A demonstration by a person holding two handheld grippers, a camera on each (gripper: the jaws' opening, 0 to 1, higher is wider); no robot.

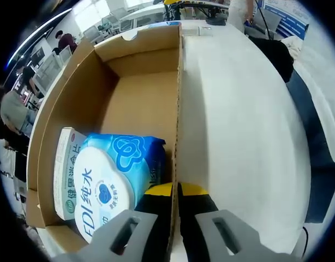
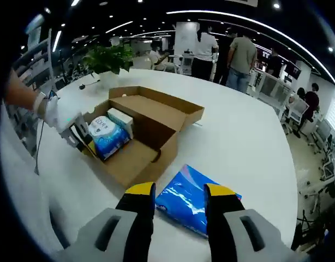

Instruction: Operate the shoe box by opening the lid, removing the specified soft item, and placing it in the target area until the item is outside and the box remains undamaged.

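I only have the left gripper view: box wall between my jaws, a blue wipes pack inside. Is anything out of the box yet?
Observer: Yes. A blue soft pack lies on the white table, outside the shoe box, just ahead of the right gripper.
Operator: Is the right gripper holding it?
Observer: No. Its jaws are open, one on each side of the pack's near end, not closed on it.
Operator: And the lid?
Observer: Open, folded back on the far side of the box, with the flap looking intact.
Operator: How does my left gripper look from there?
Observer: The left gripper sits at the box's end wall, beside the blue and white wipes pack.
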